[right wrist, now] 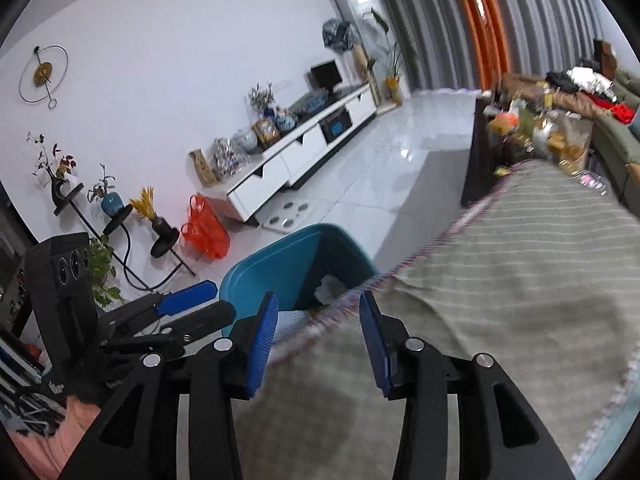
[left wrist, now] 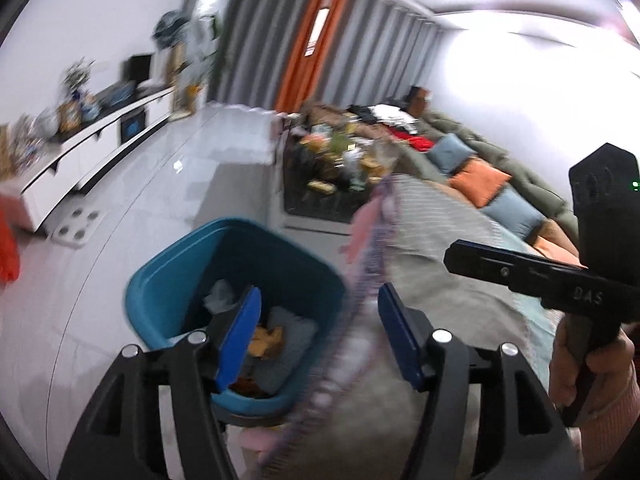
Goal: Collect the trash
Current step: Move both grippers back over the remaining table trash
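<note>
A teal trash bin (left wrist: 168, 280) stands on the white tiled floor beside a striped cloth-covered surface (left wrist: 440, 240). It holds crumpled paper and wrappers (left wrist: 276, 340). My left gripper (left wrist: 316, 328) is open and empty, above the bin's right rim and the cloth's fringed edge. In the right wrist view the bin (right wrist: 288, 264) sits just ahead of my right gripper (right wrist: 320, 336), which is open and empty over the cloth (right wrist: 520, 280). The left gripper (right wrist: 188, 300) shows at the left there.
A dark coffee table (left wrist: 320, 200) cluttered with packets stands past the cloth. A sofa with cushions (left wrist: 480, 176) runs along the right. A white TV cabinet (right wrist: 304, 152) lines the far wall, with an orange bag (right wrist: 204, 232) and plant stands (right wrist: 120, 216) near it.
</note>
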`<state>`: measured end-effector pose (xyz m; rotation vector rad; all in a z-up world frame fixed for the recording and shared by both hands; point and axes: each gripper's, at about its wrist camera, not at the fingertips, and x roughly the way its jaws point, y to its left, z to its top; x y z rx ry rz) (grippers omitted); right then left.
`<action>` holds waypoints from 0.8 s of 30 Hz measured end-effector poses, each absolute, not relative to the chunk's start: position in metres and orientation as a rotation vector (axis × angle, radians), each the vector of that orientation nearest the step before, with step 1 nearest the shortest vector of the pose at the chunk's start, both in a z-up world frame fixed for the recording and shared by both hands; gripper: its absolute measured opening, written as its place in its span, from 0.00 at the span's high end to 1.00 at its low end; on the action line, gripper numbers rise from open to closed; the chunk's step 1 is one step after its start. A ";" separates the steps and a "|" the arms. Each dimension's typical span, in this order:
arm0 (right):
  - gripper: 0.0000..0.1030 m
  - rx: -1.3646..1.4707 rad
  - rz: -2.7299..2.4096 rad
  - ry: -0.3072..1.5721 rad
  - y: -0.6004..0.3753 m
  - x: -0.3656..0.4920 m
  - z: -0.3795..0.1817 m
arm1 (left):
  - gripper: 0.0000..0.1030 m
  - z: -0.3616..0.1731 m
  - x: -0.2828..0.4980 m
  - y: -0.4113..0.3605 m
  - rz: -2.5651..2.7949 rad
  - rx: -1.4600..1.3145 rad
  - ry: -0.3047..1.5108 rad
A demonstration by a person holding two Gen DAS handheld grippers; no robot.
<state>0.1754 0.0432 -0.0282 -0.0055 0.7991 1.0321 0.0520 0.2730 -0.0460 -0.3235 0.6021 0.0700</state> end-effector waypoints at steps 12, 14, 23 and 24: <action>0.54 0.097 0.733 0.713 -0.140 0.173 -0.011 | 0.32 -0.031 0.069 0.113 -0.365 -0.167 0.591; 0.54 0.123 0.671 0.717 -0.169 0.175 -0.013 | 0.32 -0.035 0.079 0.085 -0.419 -0.145 0.617; 0.54 0.225 0.505 0.716 -0.259 0.180 -0.025 | 0.32 -0.048 0.118 -0.029 -0.636 -0.067 0.707; 0.54 0.236 0.493 0.718 -0.264 0.182 -0.027 | 0.32 -0.049 0.121 -0.035 -0.644 -0.060 0.713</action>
